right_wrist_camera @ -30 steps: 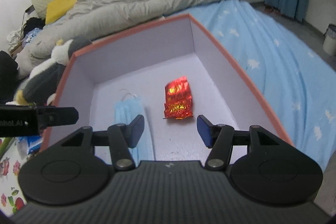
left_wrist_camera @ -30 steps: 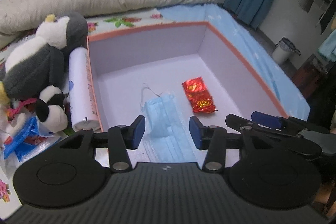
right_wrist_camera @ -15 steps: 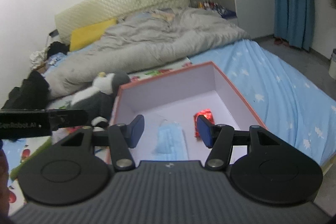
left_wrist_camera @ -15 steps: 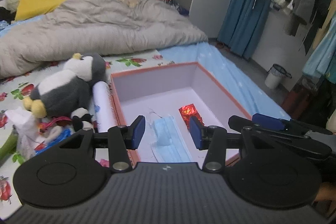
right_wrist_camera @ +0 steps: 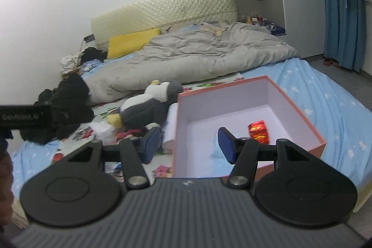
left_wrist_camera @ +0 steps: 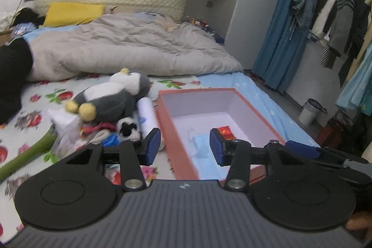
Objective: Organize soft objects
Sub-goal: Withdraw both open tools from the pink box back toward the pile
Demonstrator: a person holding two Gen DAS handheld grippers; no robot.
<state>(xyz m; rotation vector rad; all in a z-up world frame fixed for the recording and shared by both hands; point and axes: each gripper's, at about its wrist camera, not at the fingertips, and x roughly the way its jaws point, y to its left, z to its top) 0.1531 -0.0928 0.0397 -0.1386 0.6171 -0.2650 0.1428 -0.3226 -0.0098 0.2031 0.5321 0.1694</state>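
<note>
An open box with an orange rim lies on the bed. Inside lie a blue face mask and a red foil packet. A grey and white penguin plush lies left of the box, with a small panda plush and a white tube beside it. My left gripper is open and empty, held back above the box's near left corner. My right gripper is open and empty above the box's near left edge.
A grey duvet and a yellow pillow fill the far bed. White tissue and a green soft item lie at the left. Black clothes lie further left. A bin stands on the floor at the right.
Both grippers have pulled up and back from the box, so the box looks smaller and the whole bed shows. Both stay open and empty.
</note>
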